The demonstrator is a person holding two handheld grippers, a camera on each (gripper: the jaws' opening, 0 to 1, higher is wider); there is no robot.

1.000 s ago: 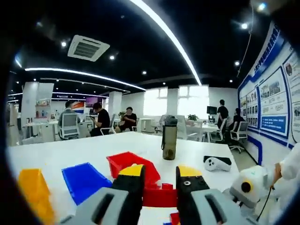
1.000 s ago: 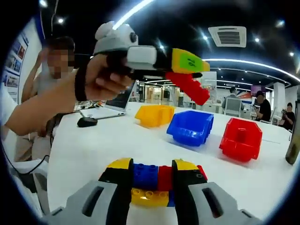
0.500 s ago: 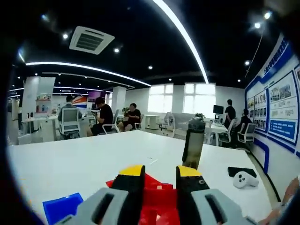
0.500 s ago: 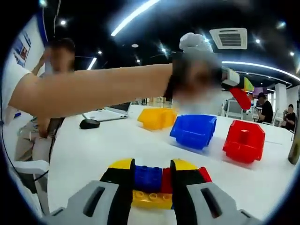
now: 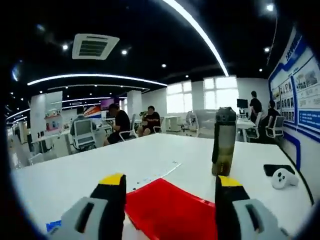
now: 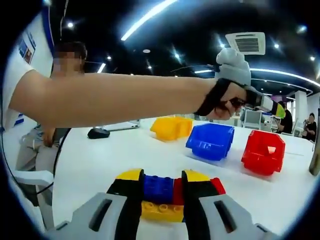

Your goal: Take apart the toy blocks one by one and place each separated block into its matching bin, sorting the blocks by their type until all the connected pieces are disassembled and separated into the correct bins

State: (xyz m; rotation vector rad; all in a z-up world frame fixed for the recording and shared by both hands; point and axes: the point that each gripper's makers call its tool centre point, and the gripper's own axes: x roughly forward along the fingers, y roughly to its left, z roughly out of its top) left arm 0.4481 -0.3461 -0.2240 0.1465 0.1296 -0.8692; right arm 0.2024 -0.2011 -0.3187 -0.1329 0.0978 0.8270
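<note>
1. Left gripper view: left gripper (image 5: 170,200) has its jaws spread wide w/ nothing between them, directly above the red bin (image 5: 172,210).
2. Red bin fills the gap between the jaws; only its rim and inner wall visible.
3. Table (image 5: 100,165) is white, w/ wide bare room toward the far edge and left side. A dark bottle (image 5: 223,142) stands upright to the right of the bin; a white controller (image 5: 284,177) lies near the right edge.
4. Right gripper view: right gripper (image 6: 161,192) is clamped on a block stack (image 6: 162,197) — blue and red studded bricks over a yellow one.
5. Across the table in a row: yellow bin (image 6: 171,127), blue bin (image 6: 211,141), red bin, close beside each other.
6. Person's arm (image 6: 110,97) reaches across, the hand (image 6: 227,97) holding the left gripper over the red bin.
7. Bare tabletop between stack and bins; a mouse (image 6: 99,133) sits near the left edge.
</note>
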